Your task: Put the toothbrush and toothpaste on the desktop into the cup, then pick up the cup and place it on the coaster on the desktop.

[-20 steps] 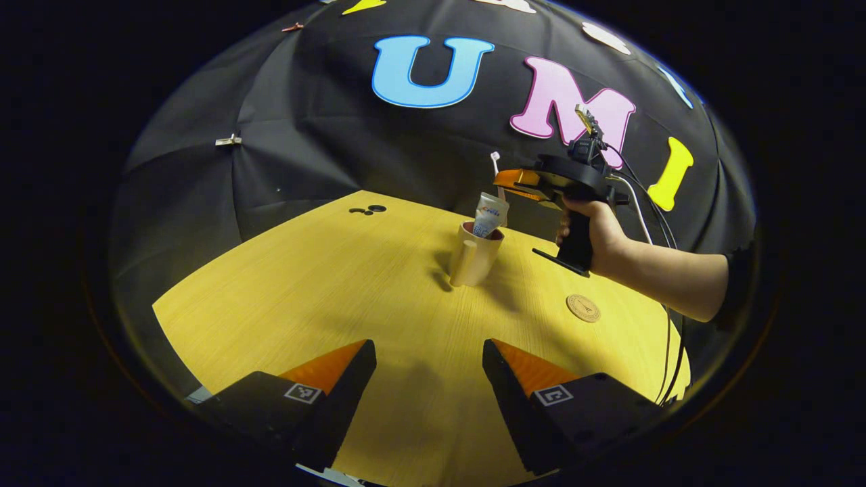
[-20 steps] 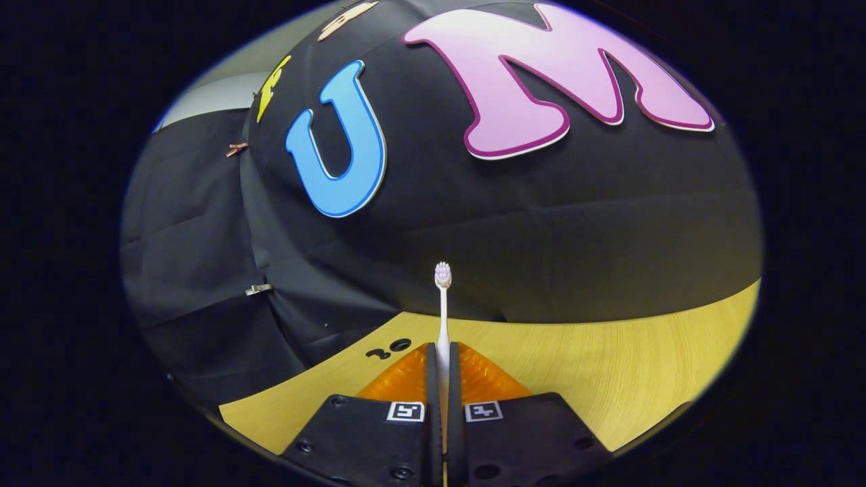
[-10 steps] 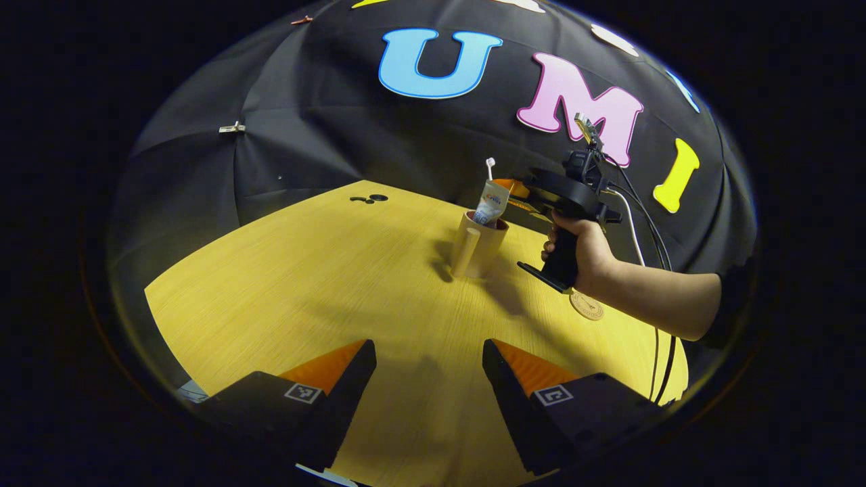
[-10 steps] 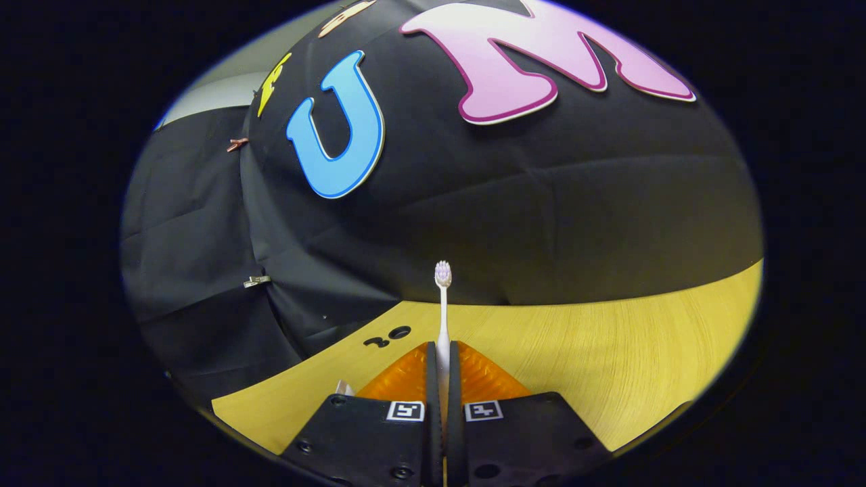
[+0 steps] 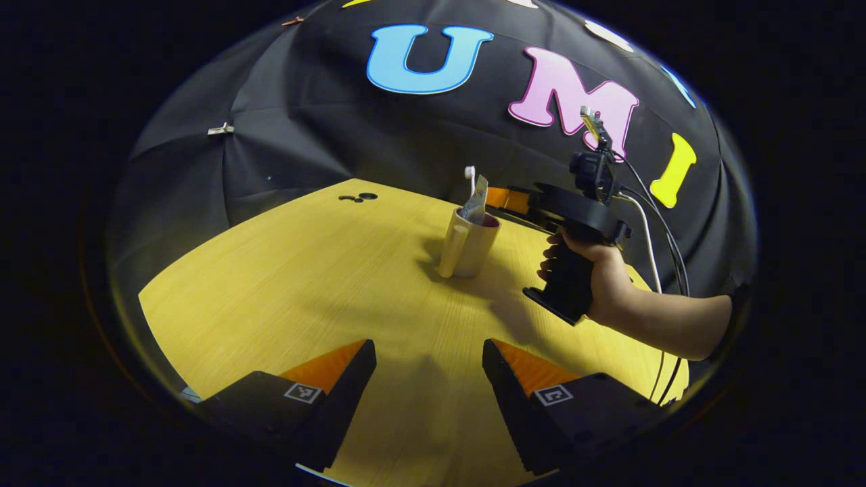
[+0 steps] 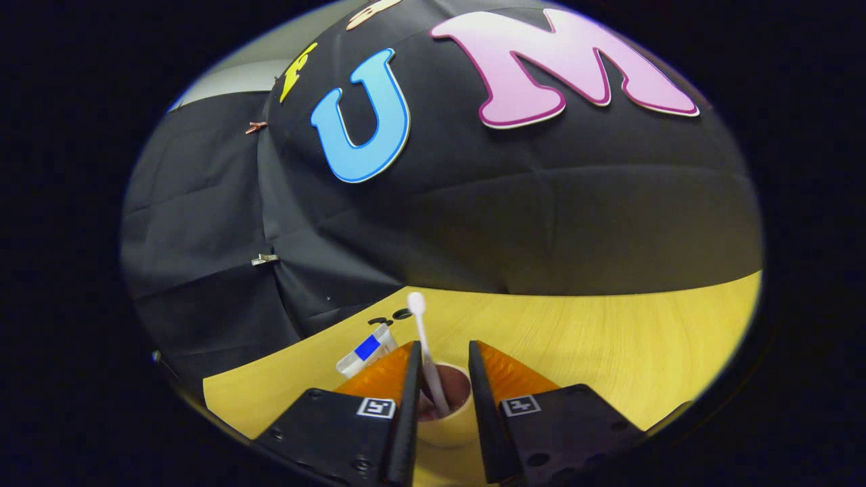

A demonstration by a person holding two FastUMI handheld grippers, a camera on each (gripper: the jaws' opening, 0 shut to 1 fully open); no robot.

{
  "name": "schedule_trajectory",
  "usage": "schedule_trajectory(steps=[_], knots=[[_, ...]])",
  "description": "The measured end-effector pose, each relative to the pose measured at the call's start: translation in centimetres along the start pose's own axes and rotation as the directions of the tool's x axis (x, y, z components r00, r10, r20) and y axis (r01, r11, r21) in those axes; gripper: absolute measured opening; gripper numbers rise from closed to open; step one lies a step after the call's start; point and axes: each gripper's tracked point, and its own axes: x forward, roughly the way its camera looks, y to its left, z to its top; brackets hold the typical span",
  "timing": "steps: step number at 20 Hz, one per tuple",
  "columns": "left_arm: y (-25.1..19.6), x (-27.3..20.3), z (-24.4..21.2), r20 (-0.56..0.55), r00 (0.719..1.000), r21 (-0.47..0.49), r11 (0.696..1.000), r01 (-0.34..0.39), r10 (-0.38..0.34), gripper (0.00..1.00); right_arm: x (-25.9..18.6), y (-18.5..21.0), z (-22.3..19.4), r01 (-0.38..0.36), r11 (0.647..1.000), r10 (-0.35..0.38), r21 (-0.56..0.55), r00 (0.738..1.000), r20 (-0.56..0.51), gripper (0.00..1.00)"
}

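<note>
Where grainy desktop (image 5: 325,270) spreads, cylindrical cup (image 5: 468,245) stands.

From the left gripper view I can't see the coaster; the hand (image 5: 604,281) and the right gripper (image 5: 517,201) it holds cover that stretch of desktop (image 5: 304,270). The cup (image 6: 446,412) hides the lower ends of the toothbrush (image 6: 426,358) and toothpaste (image 6: 367,348). In the right gripper view, the cup's body is cut off between the fingers (image 6: 406,406) at the bottom. Two small dark marks (image 5: 358,197) at the desktop's far edge are too small to identify.
</note>
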Motion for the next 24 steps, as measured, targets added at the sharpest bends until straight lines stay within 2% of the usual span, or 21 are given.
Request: schedule_trajectory(steps=[1,2,3,6,10,16,20,24], knots=[[0.0,0.2,0.6,0.008,1.000,0.009,1.000,0.006,-0.006,0.98,-1.0,-0.4,0.5,0.008,1.000,-0.008,-0.003,1.000,0.005,0.34],[0.0,0.5,1.2,0.014,1.000,0.020,1.000,0.010,-0.011,0.98,-1.8,-1.2,0.8,0.019,1.000,-0.019,-0.009,1.000,0.007,0.62],[0.1,0.7,1.8,0.019,1.000,0.032,0.999,0.014,-0.015,0.98,-2.7,-1.9,1.2,0.025,1.000,-0.025,-0.007,1.000,0.008,0.49],[0.7,1.7,4.1,0.032,0.999,0.088,0.996,0.029,-0.032,0.98,-5.9,-5.0,2.3,0.079,0.997,-0.079,-0.002,0.997,0.005,1.00],[1.1,3.8,6.4,0.029,0.997,0.173,0.983,0.060,-0.066,0.98,-9.8,-10.5,3.3,0.194,0.981,-0.194,-0.021,0.981,0.007,0.98],[0.0,7.4,7.5,-0.058,0.989,0.279,0.949,0.145,-0.134,0.98,-16.0,-17.3,4.9,0.345,0.938,-0.345,-0.025,0.938,0.020,0.98],[-0.4,10.2,7.8,-0.137,0.978,0.294,0.936,0.193,-0.159,0.98,-20.8,-21.8,5.4,0.449,0.892,-0.448,-0.048,0.893,0.039,0.98],[-0.7,13.1,7.6,-0.236,0.958,0.326,0.915,0.237,-0.164,0.98,-25.7,-25.1,4.7,0.524,0.850,-0.524,-0.045,0.851,0.012,0.98]])
